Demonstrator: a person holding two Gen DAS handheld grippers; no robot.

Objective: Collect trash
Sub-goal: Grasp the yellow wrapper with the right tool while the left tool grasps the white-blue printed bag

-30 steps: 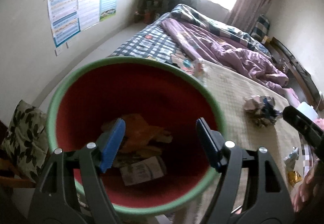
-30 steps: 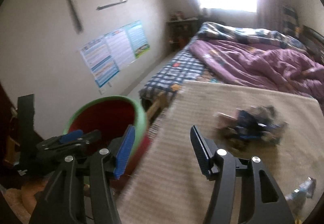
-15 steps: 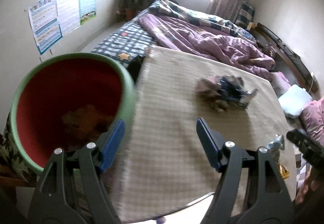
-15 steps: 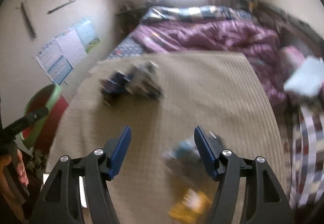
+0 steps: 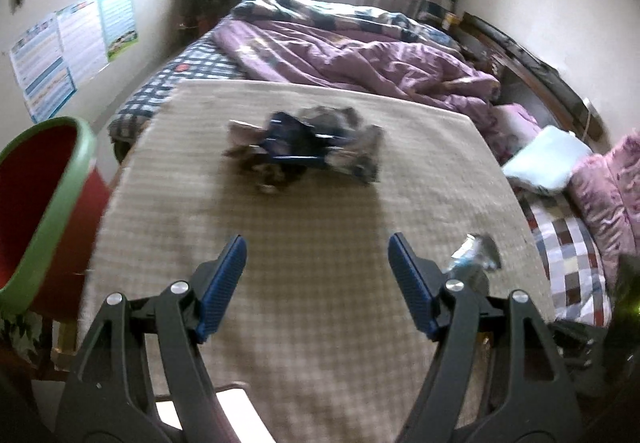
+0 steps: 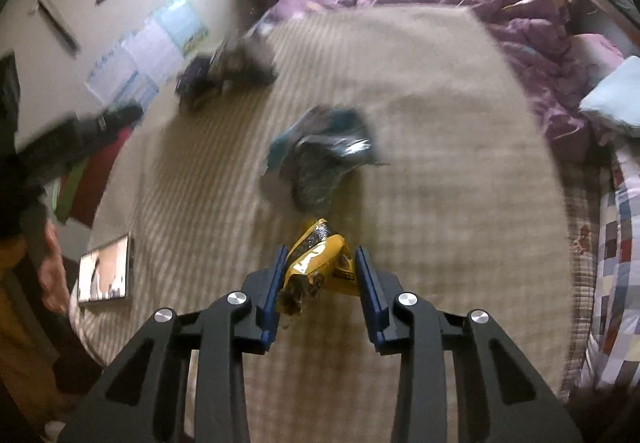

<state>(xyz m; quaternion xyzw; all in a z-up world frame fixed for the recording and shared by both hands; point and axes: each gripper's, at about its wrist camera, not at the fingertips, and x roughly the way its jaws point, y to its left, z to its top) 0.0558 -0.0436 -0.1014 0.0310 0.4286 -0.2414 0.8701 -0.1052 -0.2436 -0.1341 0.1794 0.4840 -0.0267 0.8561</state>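
Observation:
A yellow crumpled wrapper lies on the beige mat between the fingers of my right gripper. Its jaws are closing, and the blue pads touch the wrapper on both sides. Just beyond it sits a teal and silver wrapper, also seen in the left wrist view. A dark blue crumpled pile lies further up the mat. My left gripper hovers open over the bare mat with nothing between its fingers. The red bin with a green rim stands at the left.
A purple quilt and checked bedding cover the bed beyond the mat. Pillows lie at the right. A flat book or picture rests at the mat's near left corner, by a person's hand. Posters hang on the left wall.
The left gripper swung right, from over the bin to over the mat. The right gripper moved right and down onto the yellow wrapper, and its jaws narrowed around it.

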